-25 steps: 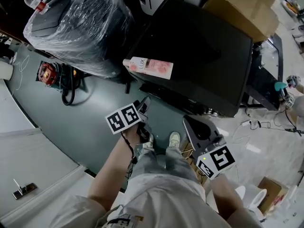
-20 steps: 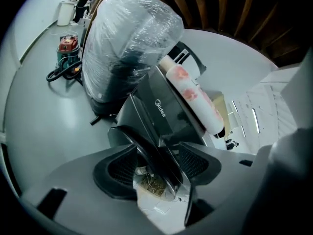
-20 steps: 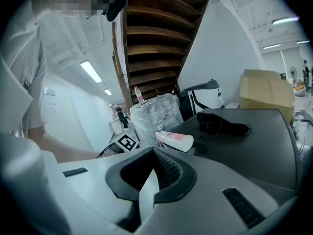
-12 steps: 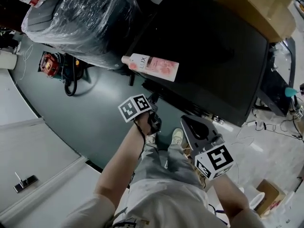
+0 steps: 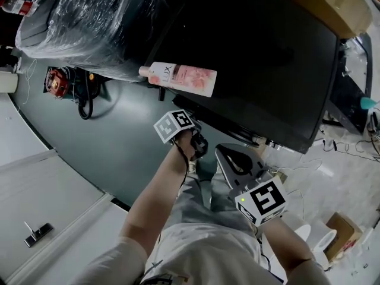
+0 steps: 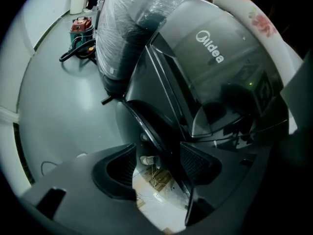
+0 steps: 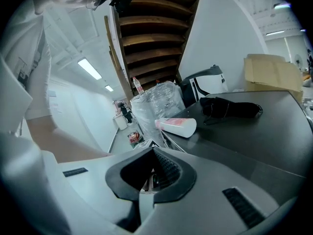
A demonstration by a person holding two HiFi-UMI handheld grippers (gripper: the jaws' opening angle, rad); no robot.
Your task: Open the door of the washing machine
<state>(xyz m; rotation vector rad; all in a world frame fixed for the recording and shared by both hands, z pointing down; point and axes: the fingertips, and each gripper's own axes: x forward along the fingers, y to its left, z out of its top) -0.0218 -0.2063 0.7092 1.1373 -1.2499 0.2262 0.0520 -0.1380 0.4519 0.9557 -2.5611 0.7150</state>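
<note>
Now | one washing machine | left gripper gaping | right gripper (seemingly) closed

In the head view, the washing machine is showing little but its dark top. Its front is lying mostly out of sight beneath that top, so the door is not showing there. The frame's upper edge is cutting off the plastic-wrapped bundle at upper left and the cardboard box at upper right. In the left gripper view, the bottle is running into the dark rim at upper right. In the right gripper view, a distant figure left of centre is appearing too small to make out.
</note>
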